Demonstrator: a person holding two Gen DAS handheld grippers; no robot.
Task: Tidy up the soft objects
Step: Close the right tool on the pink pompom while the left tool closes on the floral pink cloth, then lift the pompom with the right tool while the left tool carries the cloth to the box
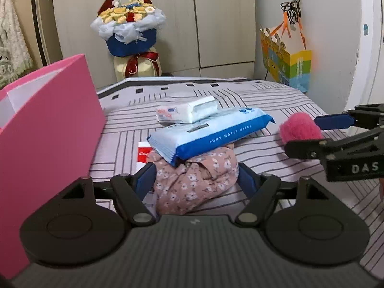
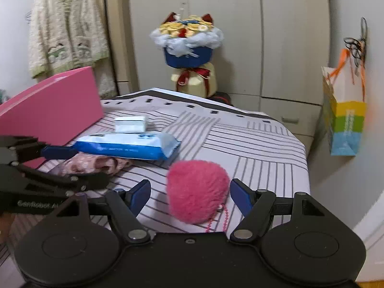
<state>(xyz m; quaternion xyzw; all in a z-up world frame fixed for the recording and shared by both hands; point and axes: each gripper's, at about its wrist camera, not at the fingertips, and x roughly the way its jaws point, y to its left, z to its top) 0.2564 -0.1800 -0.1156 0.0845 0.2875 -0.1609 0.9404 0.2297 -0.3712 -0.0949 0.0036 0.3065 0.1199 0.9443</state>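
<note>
A floral pink cloth (image 1: 194,182) lies bunched on the striped bed, partly under a blue wet-wipes pack (image 1: 211,134). My left gripper (image 1: 195,177) is open with its fingers on either side of the cloth. A fluffy pink heart-shaped pouch (image 2: 198,189) with a bead chain lies on the bed between the open fingers of my right gripper (image 2: 190,194). The pouch also shows in the left wrist view (image 1: 300,127), with the right gripper (image 1: 319,132) around it. The cloth (image 2: 93,164) and wipes pack (image 2: 129,146) show in the right wrist view, with the left gripper (image 2: 79,168) beside them.
A pink box (image 1: 48,124) stands open at the left. A white tissue pack (image 1: 187,110) lies behind the wipes. A red and white item (image 1: 143,156) lies by the cloth. A bouquet (image 1: 129,31) and a paper bag (image 1: 285,60) are beyond the bed.
</note>
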